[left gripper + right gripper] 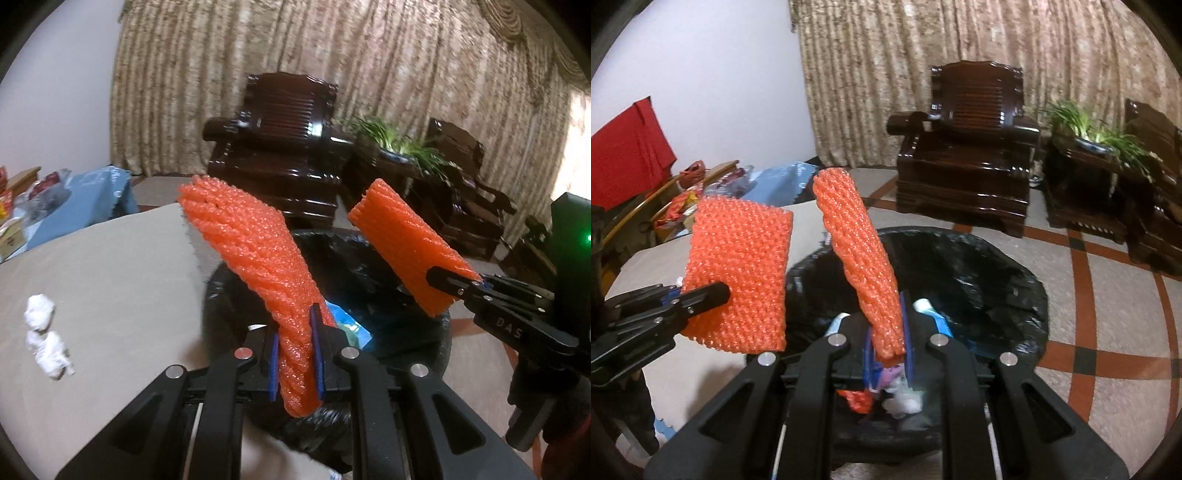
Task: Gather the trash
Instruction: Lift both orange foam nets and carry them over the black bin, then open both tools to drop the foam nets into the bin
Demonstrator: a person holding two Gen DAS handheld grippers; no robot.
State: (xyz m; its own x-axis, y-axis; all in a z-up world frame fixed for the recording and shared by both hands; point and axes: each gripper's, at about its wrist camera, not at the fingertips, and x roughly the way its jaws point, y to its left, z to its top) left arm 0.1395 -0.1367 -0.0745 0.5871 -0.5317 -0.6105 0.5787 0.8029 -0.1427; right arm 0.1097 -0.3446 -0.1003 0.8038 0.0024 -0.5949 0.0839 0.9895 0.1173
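My left gripper [295, 354] is shut on an orange foam net sleeve [258, 254] and holds it over the black-lined trash bin [373, 254]. My right gripper [888, 354] is shut on a second orange foam net sleeve [857, 243], also above the bin [979, 266]. Each gripper shows in the other's view: the right one [476, 284] with its sleeve [406, 243], the left one [698, 299] with its sleeve [738, 273]. Two crumpled white tissues [46, 334] lie on the beige table [110, 266] at the left. Wrappers and tissue [905, 398] lie inside the bin.
Dark wooden armchairs [964, 155] and a side table with a potted plant [1097, 136] stand behind the bin before a curtain. A cluttered table with a blue cloth [88, 195] is at the far left. A red cloth [628, 155] hangs at the left.
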